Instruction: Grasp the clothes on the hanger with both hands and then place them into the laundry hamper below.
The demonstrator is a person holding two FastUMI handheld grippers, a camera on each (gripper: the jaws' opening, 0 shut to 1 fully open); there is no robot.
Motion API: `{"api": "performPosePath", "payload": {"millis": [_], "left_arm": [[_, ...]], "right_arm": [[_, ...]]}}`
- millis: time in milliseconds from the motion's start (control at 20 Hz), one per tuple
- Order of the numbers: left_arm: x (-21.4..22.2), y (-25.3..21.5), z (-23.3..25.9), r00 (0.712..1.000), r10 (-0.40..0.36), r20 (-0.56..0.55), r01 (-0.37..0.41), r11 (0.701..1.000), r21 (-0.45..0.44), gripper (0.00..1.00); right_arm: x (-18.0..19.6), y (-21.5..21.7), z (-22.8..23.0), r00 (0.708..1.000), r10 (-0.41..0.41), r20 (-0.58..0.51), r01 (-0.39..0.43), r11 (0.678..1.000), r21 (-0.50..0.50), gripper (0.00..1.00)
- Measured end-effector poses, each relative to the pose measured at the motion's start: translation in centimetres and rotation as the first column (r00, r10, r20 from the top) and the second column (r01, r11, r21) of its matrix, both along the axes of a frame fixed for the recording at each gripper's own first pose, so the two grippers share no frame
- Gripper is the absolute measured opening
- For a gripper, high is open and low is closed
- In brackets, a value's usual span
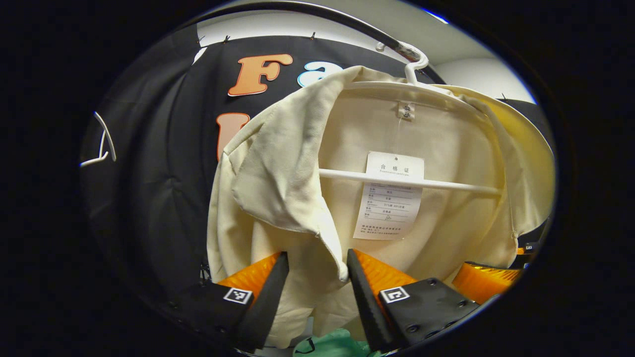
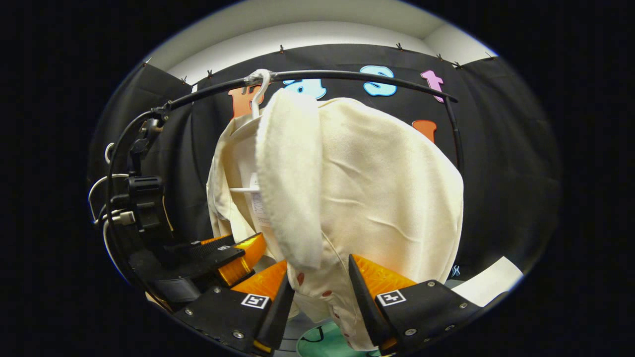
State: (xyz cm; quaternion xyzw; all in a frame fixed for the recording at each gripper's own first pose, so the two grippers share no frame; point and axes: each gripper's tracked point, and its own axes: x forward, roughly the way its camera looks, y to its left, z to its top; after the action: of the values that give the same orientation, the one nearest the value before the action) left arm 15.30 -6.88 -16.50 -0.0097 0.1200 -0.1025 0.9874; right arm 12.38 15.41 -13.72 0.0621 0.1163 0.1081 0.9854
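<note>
In the left gripper view, the left gripper [image 1: 317, 275] stands with its orange-and-black fingers spread either side of the front edge of the cream cotton shirt [image 1: 278, 163], not pressing it. The shirt hangs on a white plastic hanger [image 1: 412, 183] hooked over a black curved rail [image 1: 347, 20]. Below, a green patch, perhaps the laundry hamper [image 1: 337, 344], peeks out. In the right gripper view, the right gripper [image 2: 320, 285] is likewise spread around the shirt's buttoned hem.
</note>
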Motion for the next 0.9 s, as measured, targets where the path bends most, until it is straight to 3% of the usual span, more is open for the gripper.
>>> {"api": "performPosePath", "payload": {"millis": [250, 300, 400, 500, 600, 750, 900], "left_arm": [[0.1, -0.3, -0.2, 1.0, -0.022, -0.01, 0.022, 1.0, 0.018, 0.21], [0.0, 0.2, -0.2, 1.0, -0.015, -0.009, 0.015, 0.999, 0.032, 0.11], [-0.2, 0.9, 0.0, 1.0, -0.003, -0.01, 0.003, 0.999, 0.033, 0.07], [-0.3, 1.4, 0.1, 0.999, 0.001, -0.042, -0.002, 1.0, -0.026, 0.07], [-0.6, 2.6, 1.3, 0.999, 0.023, -0.032, -0.025, 0.999, -0.046, 0.07], [-1.1, 5.1, 4.0, 0.997, 0.068, 0.043, -0.069, 0.997, 0.023, 0.04], [-1.9, 7.0, 6.2, 0.993, 0.095, 0.075, -0.097, 0.995, 0.02, 0.06]], "right_arm": [[0.2, -0.3, 0.6, 1.0, 0.005, 0.01, -0.005, 1.0, -0.004, 0.37], [0.1, -0.6, 0.7, 1.0, 0.004, 0.006, -0.004, 1.0, -0.006, 0.27], [0.0, -1.6, 0.9, 1.0, -0.012, 0.007, 0.012, 1.0, -0.015, 0.09], [-0.6, -2.5, 1.7, 1.0, -0.018, 0.008, 0.018, 0.999, -0.028, 0.01], [-1.2, -3.3, 3.1, 0.999, -0.021, 0.034, 0.022, 0.999, -0.031, 0.0], [-1.9, -4.4, 5.6, 0.997, -0.018, 0.073, 0.02, 0.999, -0.027, 0.0], [-2.4, -6.0, 8.0, 0.993, -0.033, 0.116, 0.037, 0.999, -0.027, 0.0]]}}
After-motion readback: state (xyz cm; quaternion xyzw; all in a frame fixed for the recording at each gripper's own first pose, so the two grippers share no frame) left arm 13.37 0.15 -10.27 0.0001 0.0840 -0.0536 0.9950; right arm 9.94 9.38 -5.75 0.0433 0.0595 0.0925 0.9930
